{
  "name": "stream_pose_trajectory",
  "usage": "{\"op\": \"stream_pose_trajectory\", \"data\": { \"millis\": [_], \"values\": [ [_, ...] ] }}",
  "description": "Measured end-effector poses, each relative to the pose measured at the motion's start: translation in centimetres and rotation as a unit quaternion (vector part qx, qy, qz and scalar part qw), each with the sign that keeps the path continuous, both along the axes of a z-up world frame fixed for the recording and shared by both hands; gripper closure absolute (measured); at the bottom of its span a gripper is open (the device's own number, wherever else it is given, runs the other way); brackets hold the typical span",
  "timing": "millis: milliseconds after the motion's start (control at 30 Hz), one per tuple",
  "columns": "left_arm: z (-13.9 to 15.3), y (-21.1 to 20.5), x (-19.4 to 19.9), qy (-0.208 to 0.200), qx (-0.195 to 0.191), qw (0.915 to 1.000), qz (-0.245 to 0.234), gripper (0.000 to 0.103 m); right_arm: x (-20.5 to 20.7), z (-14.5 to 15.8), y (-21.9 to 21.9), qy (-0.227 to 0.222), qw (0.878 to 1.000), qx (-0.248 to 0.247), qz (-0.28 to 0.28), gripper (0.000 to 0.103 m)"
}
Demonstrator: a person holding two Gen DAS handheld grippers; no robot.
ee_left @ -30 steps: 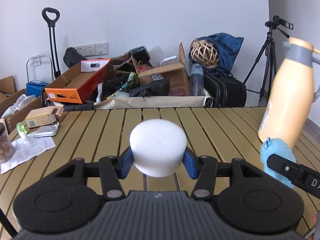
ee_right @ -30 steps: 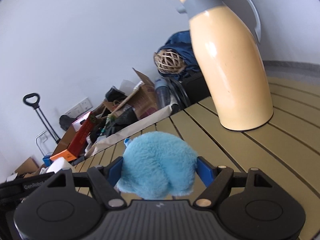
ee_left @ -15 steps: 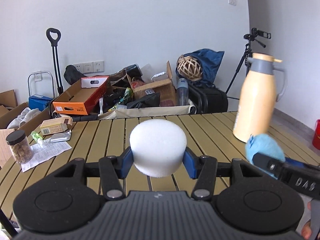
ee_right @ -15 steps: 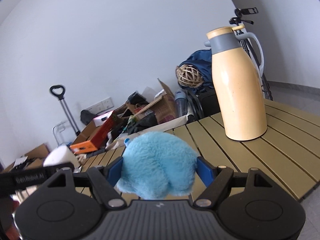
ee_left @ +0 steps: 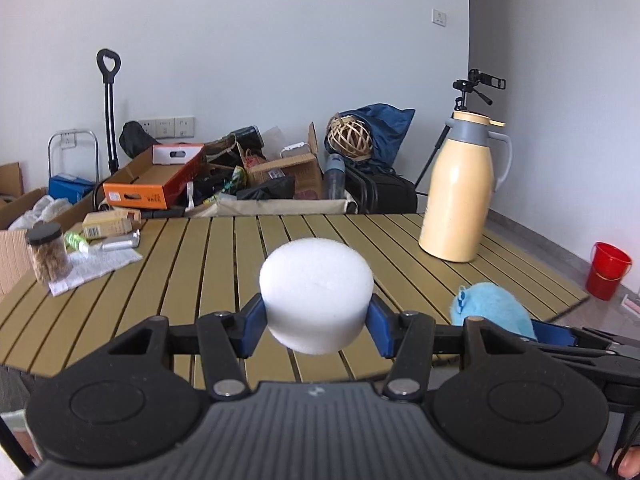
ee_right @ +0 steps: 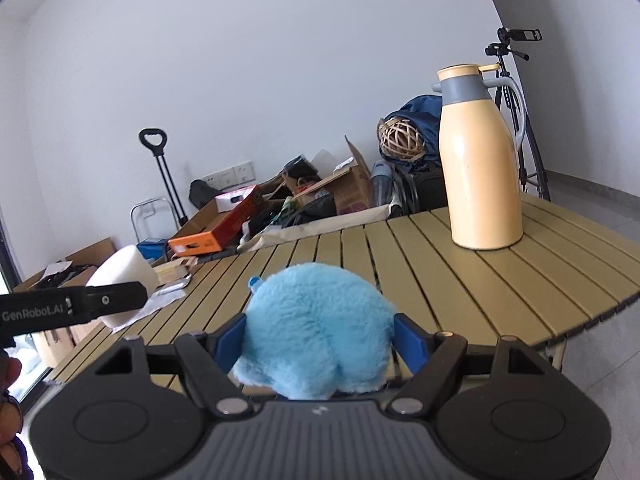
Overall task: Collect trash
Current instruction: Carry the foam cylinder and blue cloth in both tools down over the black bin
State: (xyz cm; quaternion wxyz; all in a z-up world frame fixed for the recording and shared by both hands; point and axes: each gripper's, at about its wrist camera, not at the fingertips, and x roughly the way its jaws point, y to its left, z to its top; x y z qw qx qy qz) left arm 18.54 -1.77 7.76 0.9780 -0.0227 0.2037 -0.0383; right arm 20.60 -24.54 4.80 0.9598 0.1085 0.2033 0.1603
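The left gripper [ee_left: 317, 322] pinches the white foam puck [ee_left: 316, 294] and the right gripper [ee_right: 318, 338] clamps the blue plush ball [ee_right: 316, 328], both held above the slatted table's [ee_left: 200, 264] near edge. I judge the step a carry to a bin; keep both squeezes steady, since foam and plush slip. Compared with a second ago, the yellow thermos [ee_left: 460, 196] at the far right corner sits farther off, and a red bucket [ee_left: 608, 270] shows beyond it.

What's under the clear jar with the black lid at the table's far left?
The jar stands on a white paper sheet spread over the slatted table. Whatever the sheet covers beneath the jar cannot be seen; only bare slats show around its edges.
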Motion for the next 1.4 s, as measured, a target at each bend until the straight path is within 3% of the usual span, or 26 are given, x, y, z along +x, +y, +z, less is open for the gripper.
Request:
{"op": "stream_pose_trajectory", "data": {
  "millis": [400, 700, 1100, 1400],
  "values": [
    [-5.0, 1.2, -6.0, 0.047, -0.001, 0.9987, -0.020, 0.049, -6.4, -4.6, 2.1, 0.057, 0.997, -0.035, 0.034, 0.026],
    [-9.7, 1.8, -7.5, 0.106, 0.007, 0.9941, -0.020, 0.049, -8.4, -10.4, 4.6, 0.136, 0.986, -0.072, 0.058, 0.026],
    [-17.4, 2.3, -6.6, 0.206, 0.012, 0.9785, -0.014, 0.049, -8.4, -15.5, 5.9, 0.215, 0.970, -0.098, 0.060, 0.026],
    [-20.9, 2.1, -5.2, 0.260, 0.015, 0.9652, -0.025, 0.049, -7.1, -18.2, 6.3, 0.261, 0.956, -0.122, 0.056, 0.026]
  ]
}}
